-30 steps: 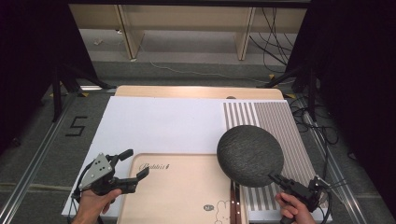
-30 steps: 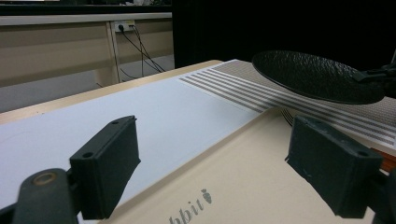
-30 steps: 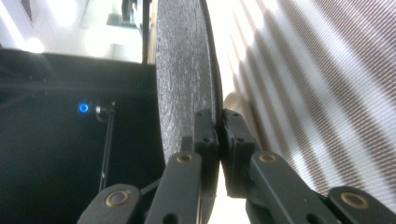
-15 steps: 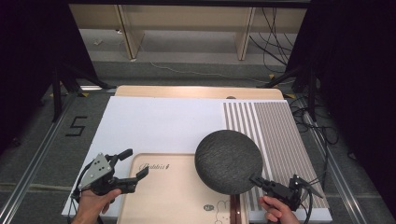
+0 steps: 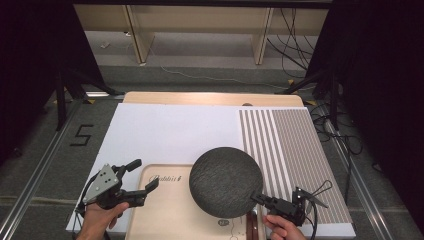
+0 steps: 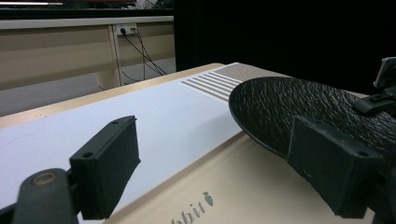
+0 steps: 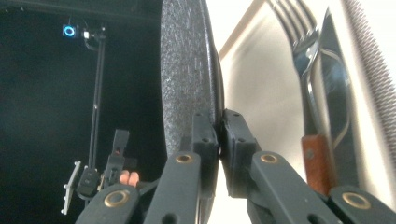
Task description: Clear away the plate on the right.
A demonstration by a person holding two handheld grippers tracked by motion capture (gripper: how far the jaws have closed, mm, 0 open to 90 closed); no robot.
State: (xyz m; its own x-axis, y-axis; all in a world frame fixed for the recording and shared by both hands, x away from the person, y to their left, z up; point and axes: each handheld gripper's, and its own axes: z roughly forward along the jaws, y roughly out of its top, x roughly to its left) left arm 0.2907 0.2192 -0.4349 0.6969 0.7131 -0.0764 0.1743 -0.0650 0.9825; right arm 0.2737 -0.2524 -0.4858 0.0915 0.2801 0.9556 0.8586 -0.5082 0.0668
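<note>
A dark, rough-textured round plate (image 5: 226,181) hangs over the right part of the pale wooden board (image 5: 167,217). My right gripper (image 5: 256,197) is shut on its near right rim. In the right gripper view the two pads clamp the rim of the plate (image 7: 184,70) at the gripper's (image 7: 218,135) tips. My left gripper (image 5: 144,174) stays at the board's left edge, open and holding nothing. In the left gripper view its jaws (image 6: 219,172) stand wide apart, with the plate (image 6: 299,107) just beyond the right jaw.
A fork (image 7: 303,60) and a wooden-handled knife (image 7: 336,93) lie on the board beside the plate. A white mat (image 5: 170,130) covers the table's left and middle, a striped mat (image 5: 295,150) its right. Cables and dark stands surround the table.
My right gripper has carried the plate leftward, from above the striped mat to above the wooden board. The left gripper has not moved.
</note>
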